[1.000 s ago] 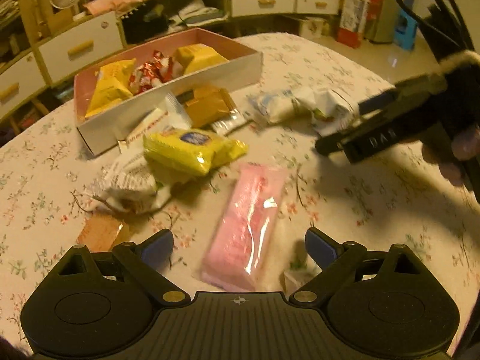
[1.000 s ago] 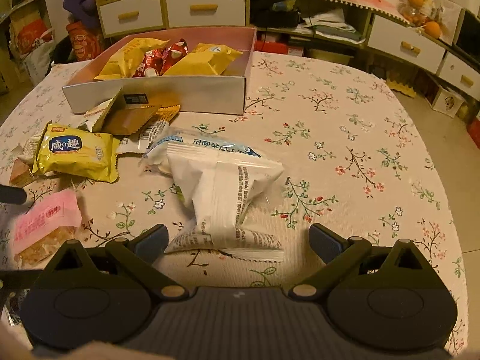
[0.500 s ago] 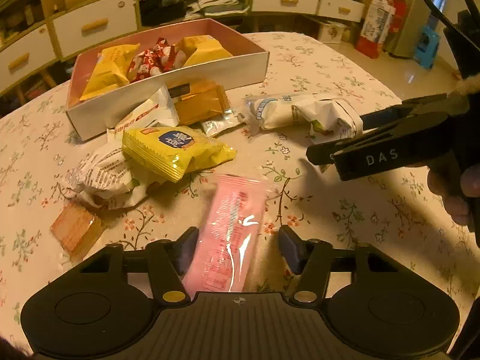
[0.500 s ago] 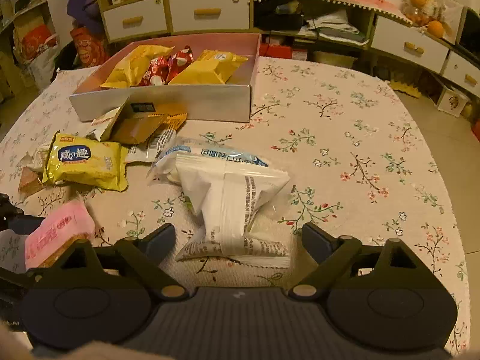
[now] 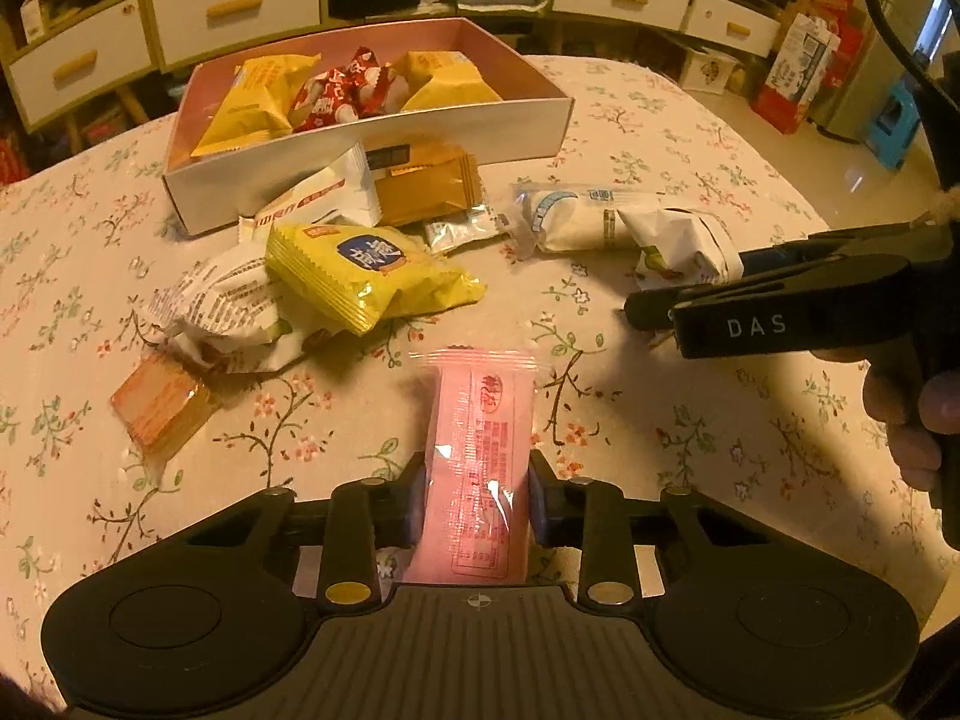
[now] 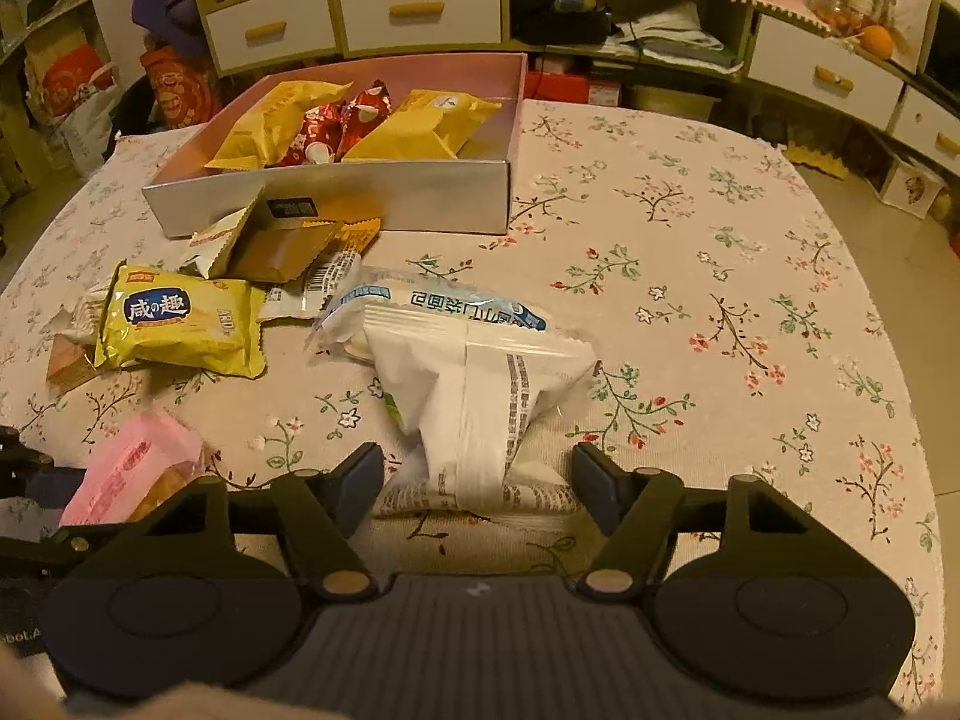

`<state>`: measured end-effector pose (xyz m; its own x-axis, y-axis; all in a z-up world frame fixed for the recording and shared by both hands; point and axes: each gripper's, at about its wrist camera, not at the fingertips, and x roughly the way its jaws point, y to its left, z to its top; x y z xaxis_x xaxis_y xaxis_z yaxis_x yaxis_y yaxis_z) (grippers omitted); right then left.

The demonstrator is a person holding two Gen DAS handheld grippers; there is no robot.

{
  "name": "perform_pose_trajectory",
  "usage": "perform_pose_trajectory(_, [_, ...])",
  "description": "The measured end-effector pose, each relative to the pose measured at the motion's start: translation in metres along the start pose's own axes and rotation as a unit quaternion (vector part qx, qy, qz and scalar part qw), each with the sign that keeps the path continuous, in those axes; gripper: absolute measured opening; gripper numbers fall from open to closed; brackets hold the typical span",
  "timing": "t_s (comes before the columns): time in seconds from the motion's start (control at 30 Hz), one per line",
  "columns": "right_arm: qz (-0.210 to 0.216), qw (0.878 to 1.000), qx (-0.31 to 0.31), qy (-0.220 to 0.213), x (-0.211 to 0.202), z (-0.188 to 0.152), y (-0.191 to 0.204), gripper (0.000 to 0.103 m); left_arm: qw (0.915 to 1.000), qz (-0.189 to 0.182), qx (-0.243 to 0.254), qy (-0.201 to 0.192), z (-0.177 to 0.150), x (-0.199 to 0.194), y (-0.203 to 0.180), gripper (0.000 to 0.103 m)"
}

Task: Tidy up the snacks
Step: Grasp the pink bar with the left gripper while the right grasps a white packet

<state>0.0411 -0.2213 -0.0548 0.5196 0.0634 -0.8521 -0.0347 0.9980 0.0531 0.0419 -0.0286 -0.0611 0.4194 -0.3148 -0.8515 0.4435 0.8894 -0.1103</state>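
Both hand-held grippers tilt down, left clamping pink packet

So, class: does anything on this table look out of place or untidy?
Yes. Only a few snacks sit in the pink box; the rest lie jumbled in front of it on the tablecloth, some overlapping, like the yellow packet resting on a white wrapper.

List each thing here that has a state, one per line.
left gripper: jaws just closed, shut on the pink snack pack
right gripper: jaws have been closing, pads not yet touching the white snack pack
box: open, lidless, partly filled
yellow snack pack: sealed, lying outside the box
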Motion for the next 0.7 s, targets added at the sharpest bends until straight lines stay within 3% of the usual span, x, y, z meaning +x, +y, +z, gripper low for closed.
perform_pose_trajectory(0.13, [0.001, 1.0, -0.001, -0.005, -0.005, 0.002, 0.0, 0.049, 1.0, -0.002, -0.005, 0.002, 0.0, -0.001, 0.0, 0.029])
perform_pose_trajectory(0.17, [0.004, 1.0, -0.001, -0.008, -0.006, 0.003, 0.0, 0.038, 1.0, -0.004, -0.008, 0.002, 0.0, -0.002, 0.0, 0.029])
perform_pose_trajectory(0.7, [0.075, 0.995, 0.065, 0.016, -0.021, 0.012, -0.008, 0.033, 0.9987, -0.033, -0.032, -0.021, 0.007, -0.022, 0.003, 0.029])
